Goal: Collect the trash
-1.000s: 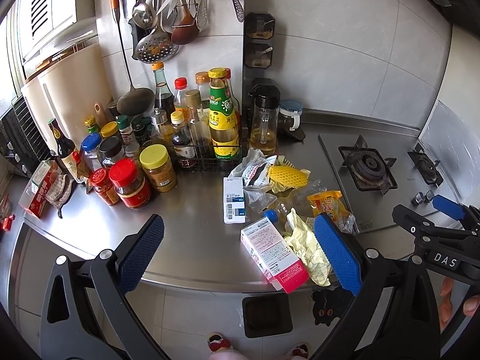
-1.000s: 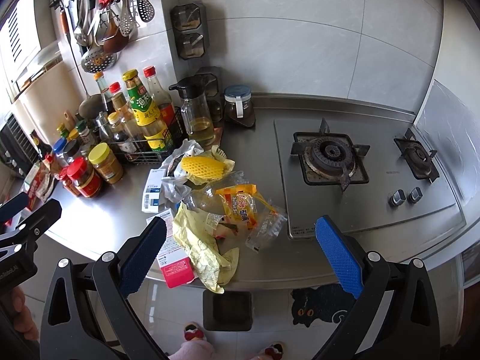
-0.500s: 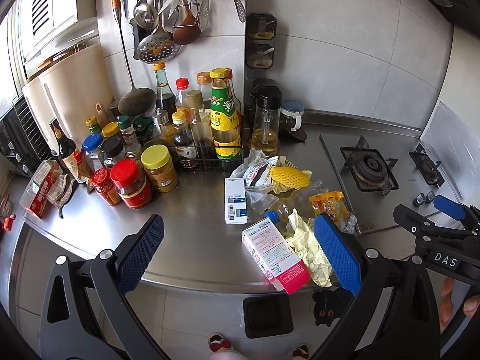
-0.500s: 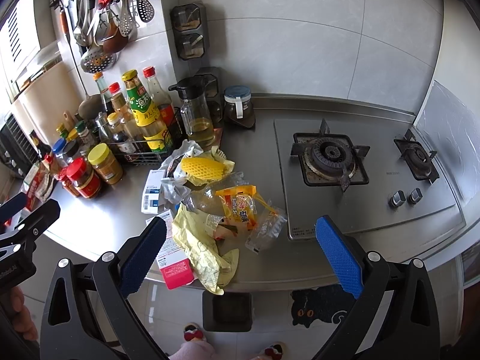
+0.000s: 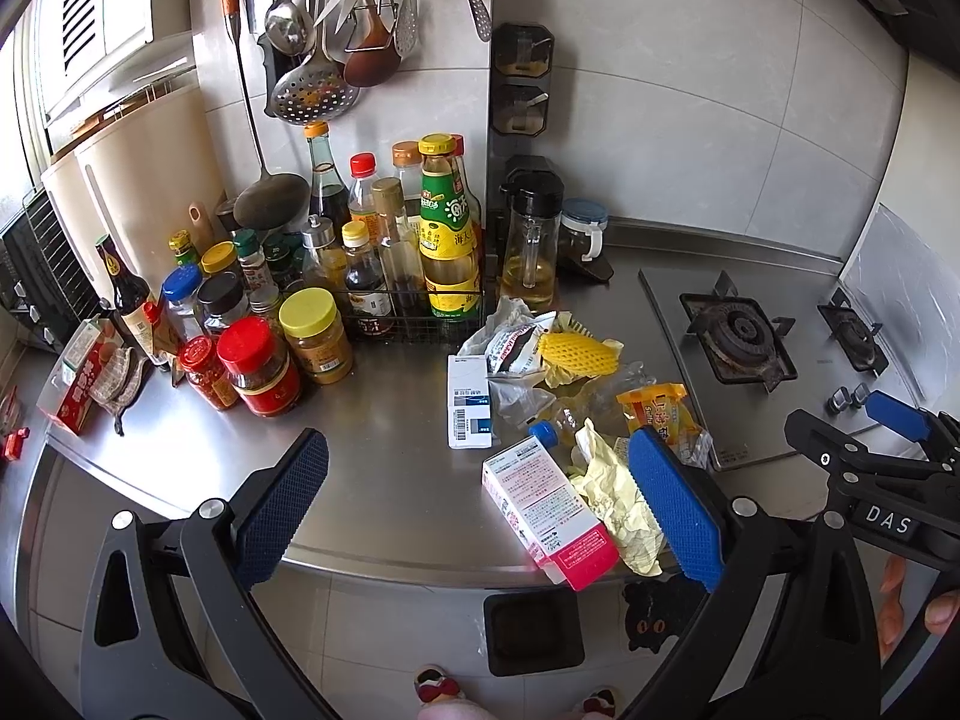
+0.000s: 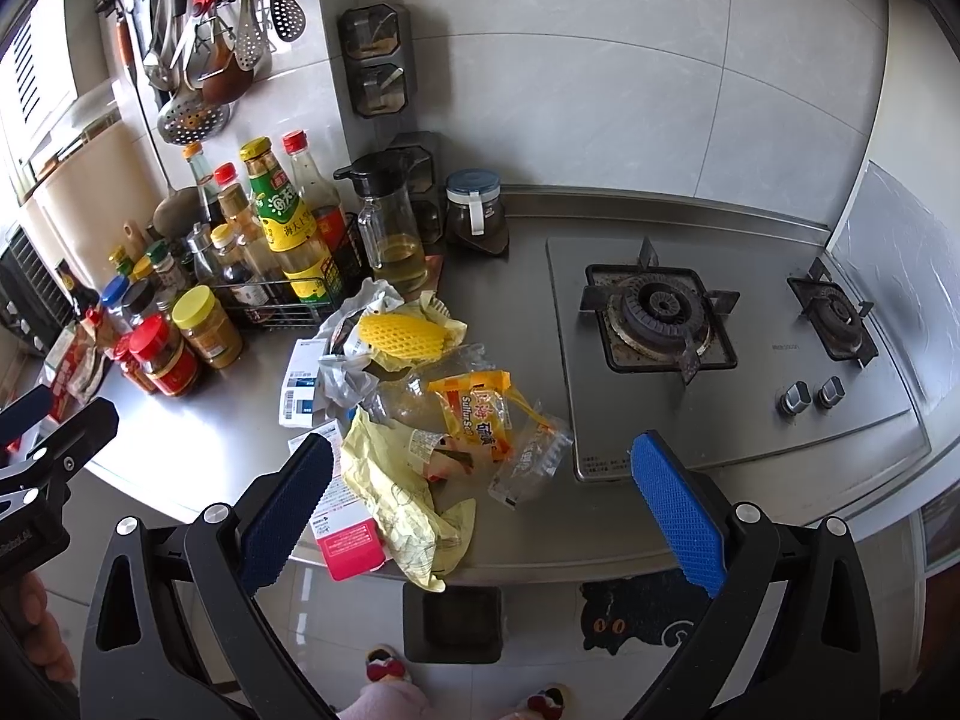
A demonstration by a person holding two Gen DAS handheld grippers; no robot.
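nothing collected yet: both left tongs [image 5: 474, 507] and right tongs [image 6: 480, 507] hang released above the table [image 5: 372, 480], where the trash pile [image 6: 432, 408] lies beside the stove [image 6: 660, 324], black bin [image 6: 451, 624] waiting below

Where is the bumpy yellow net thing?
The yellow foam net lies on the steel counter atop the trash pile, in front of the oil jug, left of the stove burner.

In the right wrist view, the pink carton [image 6: 345, 531] is half hidden behind a blue pad [image 6: 287, 513] and the yellow wrapper [image 6: 399, 489]; its print is unreadable.
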